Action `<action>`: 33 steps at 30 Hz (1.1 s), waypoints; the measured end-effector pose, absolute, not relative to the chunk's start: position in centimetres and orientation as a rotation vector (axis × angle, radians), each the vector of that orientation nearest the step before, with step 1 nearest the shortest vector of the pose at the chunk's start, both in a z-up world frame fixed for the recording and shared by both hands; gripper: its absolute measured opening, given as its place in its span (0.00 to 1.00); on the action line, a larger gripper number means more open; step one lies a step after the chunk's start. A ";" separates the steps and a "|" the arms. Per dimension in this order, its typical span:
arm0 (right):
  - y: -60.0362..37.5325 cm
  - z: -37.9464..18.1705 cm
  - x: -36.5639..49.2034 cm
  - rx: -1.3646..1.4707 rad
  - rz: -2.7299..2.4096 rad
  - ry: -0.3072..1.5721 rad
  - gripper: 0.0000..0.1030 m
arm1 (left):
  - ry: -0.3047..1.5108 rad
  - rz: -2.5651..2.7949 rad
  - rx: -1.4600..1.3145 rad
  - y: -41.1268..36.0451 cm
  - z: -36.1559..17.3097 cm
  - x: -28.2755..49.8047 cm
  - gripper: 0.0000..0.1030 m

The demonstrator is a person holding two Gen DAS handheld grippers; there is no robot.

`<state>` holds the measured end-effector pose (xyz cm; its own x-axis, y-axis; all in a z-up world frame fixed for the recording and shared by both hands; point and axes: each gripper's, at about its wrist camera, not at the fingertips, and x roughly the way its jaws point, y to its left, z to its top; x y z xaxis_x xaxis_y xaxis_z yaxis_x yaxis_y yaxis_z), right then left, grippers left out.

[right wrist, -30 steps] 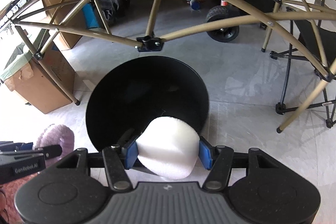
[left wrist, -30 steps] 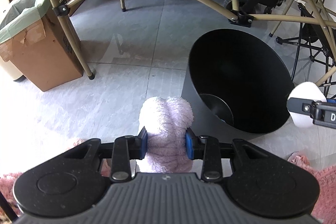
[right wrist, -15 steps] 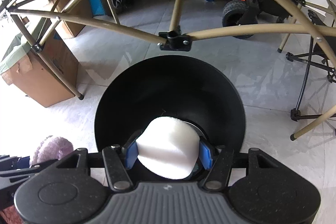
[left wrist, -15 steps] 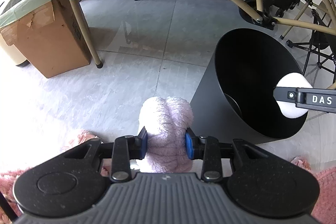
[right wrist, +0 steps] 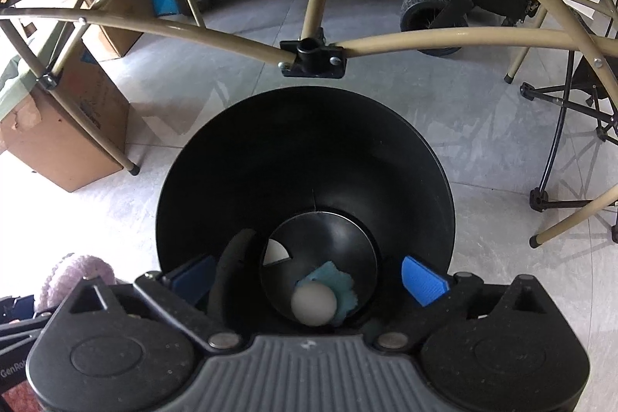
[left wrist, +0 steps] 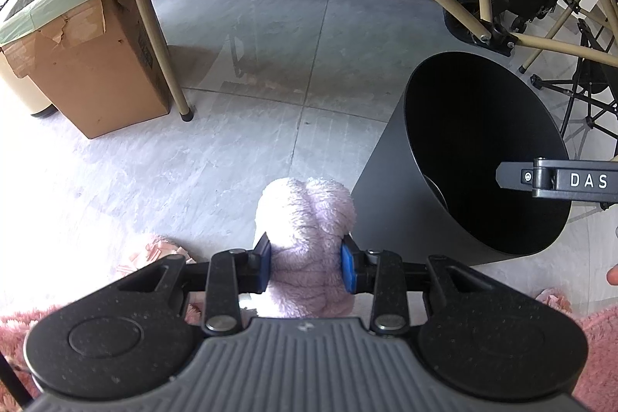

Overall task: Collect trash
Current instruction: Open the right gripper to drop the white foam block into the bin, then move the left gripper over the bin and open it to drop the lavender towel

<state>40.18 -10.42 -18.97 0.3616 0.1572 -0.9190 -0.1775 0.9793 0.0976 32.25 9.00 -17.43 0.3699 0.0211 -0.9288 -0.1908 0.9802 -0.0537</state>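
Clamping one lilac plush wad (left wrist: 307, 246), left gripper (left wrist: 305, 263) holds it long axis toward 12 o'clock. Right gripper (right wrist: 309, 280) opening, empty, over one black bin (right wrist: 301, 161); one white ball (right wrist: 313, 304) on bin floor.

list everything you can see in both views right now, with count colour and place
bin: 1, black, on the grey floor under the right gripper
white wad: 1, at the bin's bottom, blurred
blue scrap: 1, at the bin's bottom, beside the wad
fluffy item: 1, pale lilac, between the left jaws, left of the bin
cardboard box: 1, brown, green liner, far left
tan frame: 1, tubes arching overhead
wheel: 1, black, beyond the frame
pink rug: 1, near edge
left gripper: 1, black, blue pads, shut on the fluffy item
right gripper: 1, black, jaws opening over the bin, nothing between them
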 end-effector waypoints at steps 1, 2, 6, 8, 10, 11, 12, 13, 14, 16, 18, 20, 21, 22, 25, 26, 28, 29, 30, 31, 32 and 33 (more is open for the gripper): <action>-10.5 -19.0 40.1 -0.020 0.217 1.180 1.00 | 1.185 0.136 -0.161 9.0 -17.4 32.2 0.33; -10.5 -18.9 40.1 -0.020 0.218 1.179 1.00 | 1.184 0.136 -0.160 9.0 -17.4 32.2 0.33; -10.6 -18.9 40.1 -0.024 0.221 1.180 1.00 | 1.183 0.136 -0.159 9.0 -17.4 32.1 0.33; -10.6 -18.8 40.0 -0.021 0.222 1.177 1.00 | 1.180 0.135 -0.157 9.0 -17.4 32.1 0.33; -10.6 -18.7 40.0 -0.021 0.222 1.173 1.00 | 1.178 0.133 -0.156 8.9 -17.3 32.1 0.33; -10.6 -18.7 39.9 -0.021 0.221 1.171 1.00 | 1.177 0.132 -0.154 8.9 -17.3 32.1 0.33; -10.6 -18.6 39.9 -0.021 0.222 1.169 1.00 | 1.176 0.132 -0.154 8.9 -17.3 32.1 0.33; -10.6 -18.6 39.9 -0.021 0.223 1.167 1.00 | 1.175 0.132 -0.153 8.9 -17.2 32.0 0.33; -10.6 -18.5 39.9 -0.021 0.225 1.166 1.00 | 1.174 0.131 -0.153 8.8 -17.1 32.1 0.33; -10.6 -18.3 39.7 -0.020 0.228 1.159 1.00 | 1.169 0.130 -0.150 8.7 -17.0 32.0 0.33; -10.7 -18.0 39.5 -0.018 0.232 1.149 1.00 | 1.162 0.126 -0.147 8.5 -16.8 32.0 0.33; -10.9 -17.7 39.3 -0.016 0.236 1.138 1.00 | 1.155 0.123 -0.144 8.3 -16.6 31.9 0.33; -11.0 -17.6 39.2 -0.015 0.237 1.133 1.00 | 1.151 0.120 -0.143 8.3 -16.4 31.9 0.33; -11.1 -17.4 39.0 -0.013 0.238 1.128 1.00 | 1.146 0.117 -0.141 8.2 -16.3 31.8 0.33; -11.6 -17.0 38.7 -0.005 0.237 1.115 1.00 | 1.129 0.109 -0.135 7.9 -15.8 31.6 0.33; -11.7 -16.8 38.6 -0.003 0.235 1.111 1.00 | 1.124 0.106 -0.134 7.8 -15.6 31.6 0.33; -12.1 -16.5 38.4 0.004 0.232 1.103 1.00 | 1.114 0.099 -0.132 7.4 -15.2 31.6 0.33; -12.3 -16.3 38.3 0.009 0.231 1.098 1.00 | 1.107 0.094 -0.129 7.2 -15.0 31.6 0.33; -12.5 -16.1 38.2 0.013 0.230 1.093 1.00 | 1.100 0.089 -0.125 7.0 -14.7 31.6 0.33; -12.7 -15.9 38.1 0.015 0.228 1.089 1.00 | 1.093 0.083 -0.120 6.7 -14.5 31.5 0.33; -12.8 -15.7 38.0 0.016 0.226 1.085 1.00 | 1.087 0.077 -0.115 6.4 -14.3 31.5 0.33; -13.0 -15.6 37.8 0.018 0.224 1.079 1.00 | 1.080 0.070 -0.110 6.1 -14.0 31.5 0.33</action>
<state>37.85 -13.01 -15.56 0.4514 0.1904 -0.8718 -0.1725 0.9772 0.1241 31.46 6.07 -14.04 0.4697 0.0036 -0.8828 -0.1111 0.9923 -0.0551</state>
